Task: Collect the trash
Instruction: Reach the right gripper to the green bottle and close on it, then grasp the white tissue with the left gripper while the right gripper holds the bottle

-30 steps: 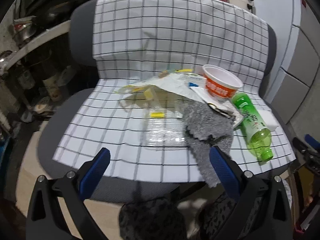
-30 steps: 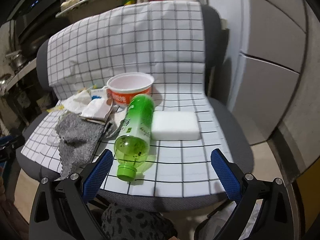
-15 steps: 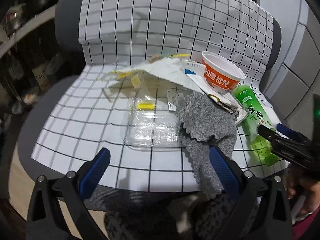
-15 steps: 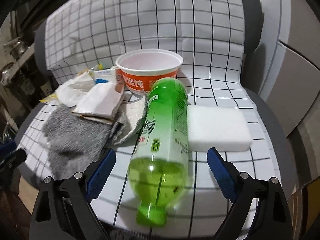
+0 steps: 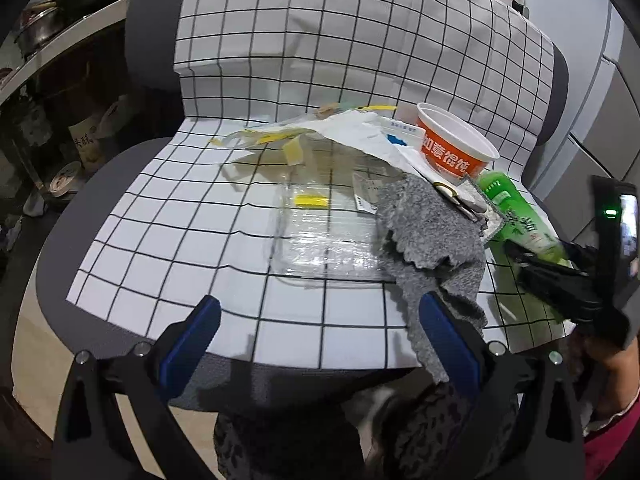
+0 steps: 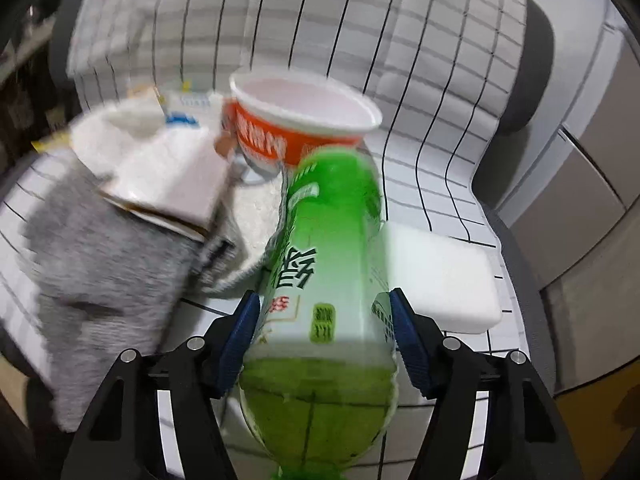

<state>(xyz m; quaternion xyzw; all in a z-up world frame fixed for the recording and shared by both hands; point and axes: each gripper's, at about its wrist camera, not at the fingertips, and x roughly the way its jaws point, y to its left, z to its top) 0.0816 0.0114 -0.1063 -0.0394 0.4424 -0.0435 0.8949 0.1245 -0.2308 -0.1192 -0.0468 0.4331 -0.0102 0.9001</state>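
- A green plastic bottle [image 6: 324,280] lies on its side on the checked cloth [image 5: 200,216] draped over a grey chair [image 5: 152,12], cap end toward the seat's front edge
- The right gripper [image 6: 324,332] straddles the bottle's lower body, its blue pads [image 6: 240,332] pressed to both flanks and clamping it; the picture is blurred with motion
- An orange-and-white instant-noodle cup [image 5: 456,148] stands upright just behind the bottle's base, and a white foam block [image 6: 440,276] lies just beside the bottle on its right
- A grey cloth [image 5: 432,240] hangs over the seat's front edge, partly covering a clear plastic tray [image 5: 320,240]; crumpled white paper [image 5: 360,136] and yellow-marked wrappers [image 5: 276,136] sit further back
- The left gripper [image 5: 316,336] hovers before the seat edge, fingers spread wide, holding nothing
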